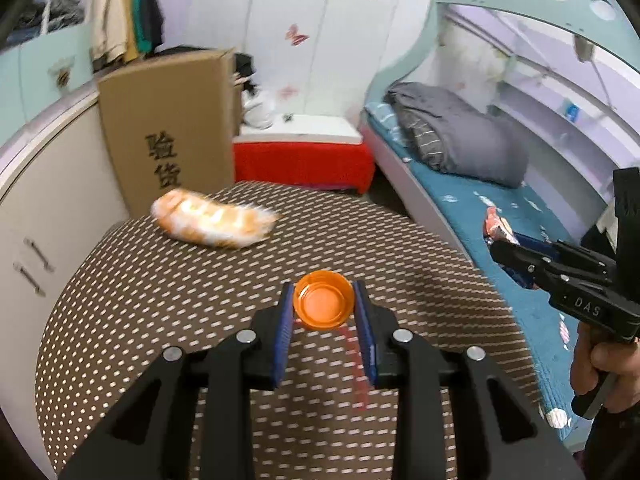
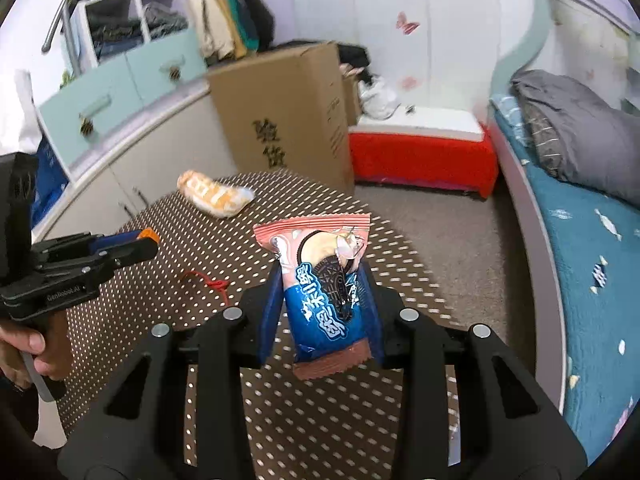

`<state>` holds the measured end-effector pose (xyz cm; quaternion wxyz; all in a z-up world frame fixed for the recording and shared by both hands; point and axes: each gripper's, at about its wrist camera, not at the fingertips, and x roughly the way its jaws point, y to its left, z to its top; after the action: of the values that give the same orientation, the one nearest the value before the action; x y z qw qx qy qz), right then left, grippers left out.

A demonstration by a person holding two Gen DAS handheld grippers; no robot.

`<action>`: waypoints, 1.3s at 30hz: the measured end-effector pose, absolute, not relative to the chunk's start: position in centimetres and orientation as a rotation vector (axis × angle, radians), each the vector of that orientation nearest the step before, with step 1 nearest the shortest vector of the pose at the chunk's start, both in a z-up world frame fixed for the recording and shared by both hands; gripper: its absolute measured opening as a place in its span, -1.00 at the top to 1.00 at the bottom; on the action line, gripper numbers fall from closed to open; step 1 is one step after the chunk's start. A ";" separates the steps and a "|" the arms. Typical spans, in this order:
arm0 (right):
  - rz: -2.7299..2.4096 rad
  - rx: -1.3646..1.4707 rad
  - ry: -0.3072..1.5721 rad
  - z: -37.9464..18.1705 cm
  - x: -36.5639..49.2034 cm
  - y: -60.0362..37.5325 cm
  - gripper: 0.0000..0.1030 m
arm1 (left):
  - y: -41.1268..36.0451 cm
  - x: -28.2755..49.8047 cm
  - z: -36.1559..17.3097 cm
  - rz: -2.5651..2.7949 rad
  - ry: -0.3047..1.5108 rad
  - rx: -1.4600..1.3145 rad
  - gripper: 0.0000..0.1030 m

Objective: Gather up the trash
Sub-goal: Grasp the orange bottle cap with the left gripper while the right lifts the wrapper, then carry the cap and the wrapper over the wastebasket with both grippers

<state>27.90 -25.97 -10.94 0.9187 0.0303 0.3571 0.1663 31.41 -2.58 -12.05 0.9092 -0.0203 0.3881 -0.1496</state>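
My left gripper (image 1: 324,306) is shut on an orange bottle cap (image 1: 324,305) and holds it above the dotted brown table (image 1: 160,320); the cap also shows in the right wrist view (image 2: 148,234). My right gripper (image 2: 320,284) is shut on a blue and pink cookie wrapper (image 2: 320,280), held upright over the table (image 2: 320,420). An orange and white snack wrapper (image 1: 212,220) lies at the table's far left, and also shows in the right wrist view (image 2: 216,196). A red string (image 2: 208,282) lies on the table near the middle.
A tall cardboard box (image 1: 168,128) stands behind the table on the left. A red and white stool (image 1: 304,156) sits beyond it. A bed with a blue sheet (image 1: 480,208) and grey blanket (image 1: 456,136) runs along the right. White cabinets (image 1: 44,200) stand at the left.
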 end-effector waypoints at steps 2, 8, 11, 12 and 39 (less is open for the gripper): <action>0.317 0.081 0.707 -9.9 27.0 -27.5 0.30 | -4.3 31.2 -11.3 -0.345 0.788 -0.029 0.44; 0.236 0.164 0.643 -7.8 24.8 -33.1 0.30 | -9.6 30.4 -9.4 -0.450 0.751 0.008 0.44; 0.166 0.204 0.631 -7.6 23.4 -36.4 0.30 | -12.4 30.1 -8.7 -0.503 0.734 0.033 0.44; 0.145 0.220 0.634 -7.8 23.2 -37.3 0.30 | -13.0 30.0 -8.6 -0.516 0.732 0.039 0.44; -0.236 0.752 0.993 -31.3 21.9 -54.7 -0.37 | -31.3 29.2 -15.2 -0.744 0.892 0.239 0.44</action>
<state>21.91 -54.69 -31.34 0.8056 0.3514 0.4640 -0.1104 29.25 -31.32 -15.24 0.8294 0.1126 0.4202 -0.3505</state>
